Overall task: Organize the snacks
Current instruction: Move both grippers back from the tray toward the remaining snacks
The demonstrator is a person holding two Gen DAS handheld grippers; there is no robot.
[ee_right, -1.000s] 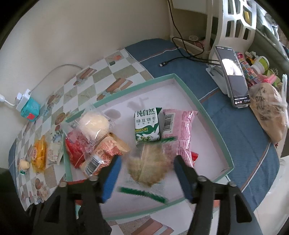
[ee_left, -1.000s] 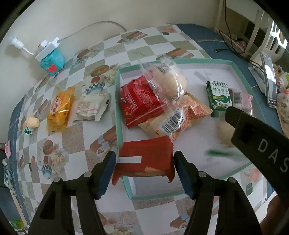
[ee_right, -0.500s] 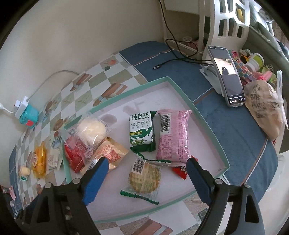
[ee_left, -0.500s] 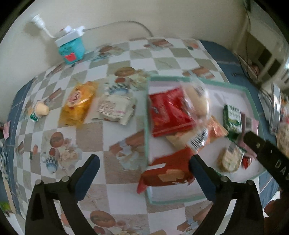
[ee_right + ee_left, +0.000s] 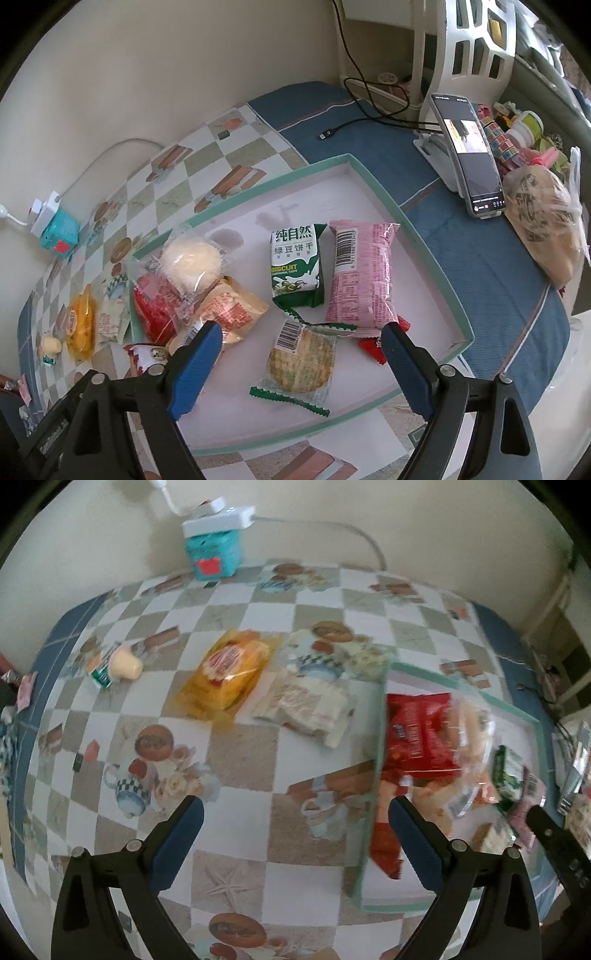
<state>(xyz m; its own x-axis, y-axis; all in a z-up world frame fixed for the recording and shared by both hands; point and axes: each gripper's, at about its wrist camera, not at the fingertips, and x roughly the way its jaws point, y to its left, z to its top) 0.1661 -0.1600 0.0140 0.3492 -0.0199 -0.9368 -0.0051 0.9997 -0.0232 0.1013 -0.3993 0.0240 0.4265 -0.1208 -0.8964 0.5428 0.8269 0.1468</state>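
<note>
While both grippers sit empty, most snacks are already in the tray (image 5: 436, 266); I still see three outside on the checkered cloth: the yellow pack (image 5: 227, 674), the white pack (image 5: 310, 710) just beside it, and a small pudding cup (image 5: 118, 664) further out. Left gripper (image 5: 295, 843) has its jaws spread wide after just opening, nothing between them, hovering over bare cloth near the tray's wall. Right gripper (image 5: 301, 363) is likewise wide apart after opening, above the round cracker (image 5: 301, 360) lying loose in the tray, pads not touching it. Risks as I judge them: the red pack (image 5: 384, 843) drapes over the tray wall and could slide out if a finger clips it; the yellow and white packs lie edge to edge, so a wide grab could catch both. Left view is motion-blurred, so aim is uncertain. Only the right view shows the phone (image 5: 469, 155) and cable; the teapot print on the cloth shows only from the left.
</note>
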